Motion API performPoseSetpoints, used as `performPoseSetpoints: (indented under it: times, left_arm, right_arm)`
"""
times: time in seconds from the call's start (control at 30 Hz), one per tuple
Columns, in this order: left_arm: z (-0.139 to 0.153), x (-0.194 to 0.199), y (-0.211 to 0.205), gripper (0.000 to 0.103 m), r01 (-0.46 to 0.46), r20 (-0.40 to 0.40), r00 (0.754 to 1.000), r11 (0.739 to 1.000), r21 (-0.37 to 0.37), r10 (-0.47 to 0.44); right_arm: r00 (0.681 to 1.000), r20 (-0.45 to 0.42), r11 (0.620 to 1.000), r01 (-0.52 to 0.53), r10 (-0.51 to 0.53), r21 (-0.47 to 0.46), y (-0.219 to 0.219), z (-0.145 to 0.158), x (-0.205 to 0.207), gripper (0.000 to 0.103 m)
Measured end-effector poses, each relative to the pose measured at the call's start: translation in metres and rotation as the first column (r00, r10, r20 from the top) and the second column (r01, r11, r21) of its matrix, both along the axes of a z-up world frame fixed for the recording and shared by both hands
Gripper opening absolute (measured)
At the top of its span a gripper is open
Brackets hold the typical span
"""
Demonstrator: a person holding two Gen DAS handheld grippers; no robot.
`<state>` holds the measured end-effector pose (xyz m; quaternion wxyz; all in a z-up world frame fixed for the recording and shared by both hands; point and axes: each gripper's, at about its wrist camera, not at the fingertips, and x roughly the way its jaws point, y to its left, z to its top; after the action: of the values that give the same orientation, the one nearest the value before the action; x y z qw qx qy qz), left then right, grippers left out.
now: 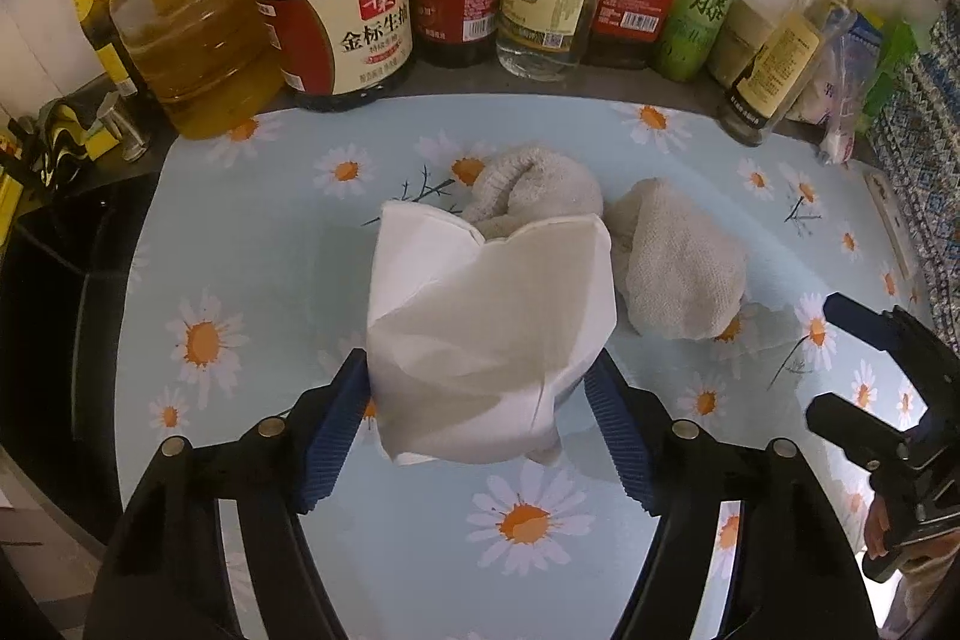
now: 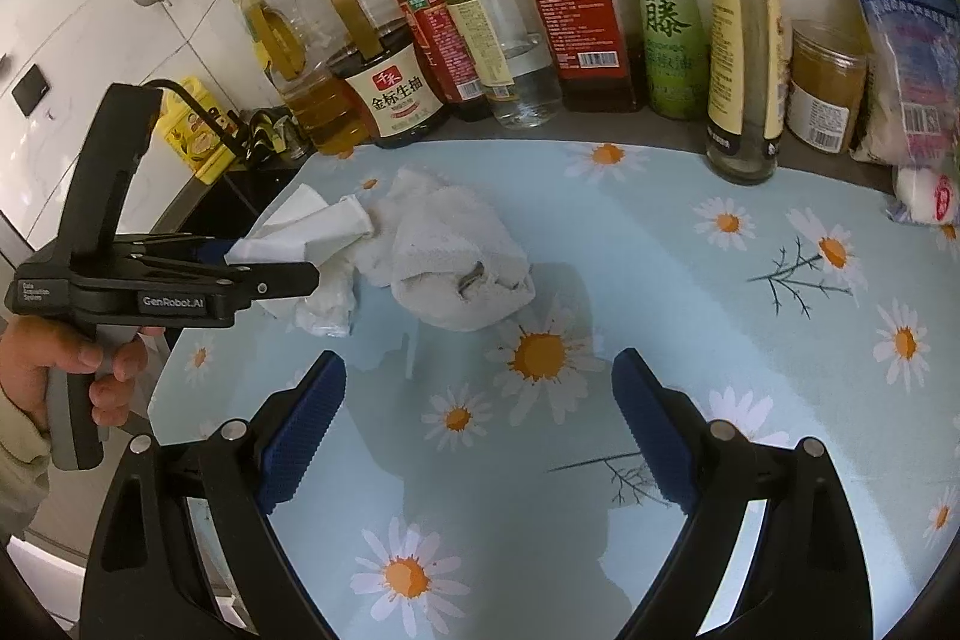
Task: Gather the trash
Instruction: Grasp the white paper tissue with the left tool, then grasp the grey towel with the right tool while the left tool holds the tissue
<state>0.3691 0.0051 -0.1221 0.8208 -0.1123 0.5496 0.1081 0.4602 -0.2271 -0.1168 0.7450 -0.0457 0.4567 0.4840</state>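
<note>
Just in front of the towel (image 1: pixel 678 262), your L gripper (image 1: pixel 480 424) pinches the tissue (image 1: pixel 486 316): light, soft, crushes easily, so grip its bunched base. R gripper (image 2: pixel 480 430) hangs released, w/ nothing between.

White tissue (image 1: pixel 486 340): thin paper, matt, softly creased. Beige towel (image 1: pixel 678 262) at 2 o'clock from tissue: cloth, rough waffle weave, matt. Daisy-print mat (image 1: pixel 252 232): smooth, slight sheen. Left gripper (image 1: pixel 480 436): blue ribbed pads (image 1: pixel 333 436), matt black plastic arms, shiny metal pins. Soy sauce bottle (image 1: pixel 342 34) at 11 o'clock: clear glossy plastic, paper label. Right gripper (image 2: pixel 480 424): same blue ribbed pads, matt black plastic.
</note>
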Motion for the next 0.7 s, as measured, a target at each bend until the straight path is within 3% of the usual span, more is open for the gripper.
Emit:
performPoseSetpoints:
  times: [0.33,0.7]
  left_arm:
    - [0.020,-0.019,0.005,0.070,-0.046,0.062,0.997,0.999,-0.020,0.047]
    - [0.040,-0.067,0.012,0.070,-0.132,0.135,0.981,0.989,-0.062,0.140]
  right_arm:
    - [0.996,0.041,0.997,-0.074,0.076,-0.035,0.025,0.004,-0.001,0.089]
    - [0.984,0.077,0.984,-0.151,0.158,-0.093,0.063,0.001,-0.003,0.089]
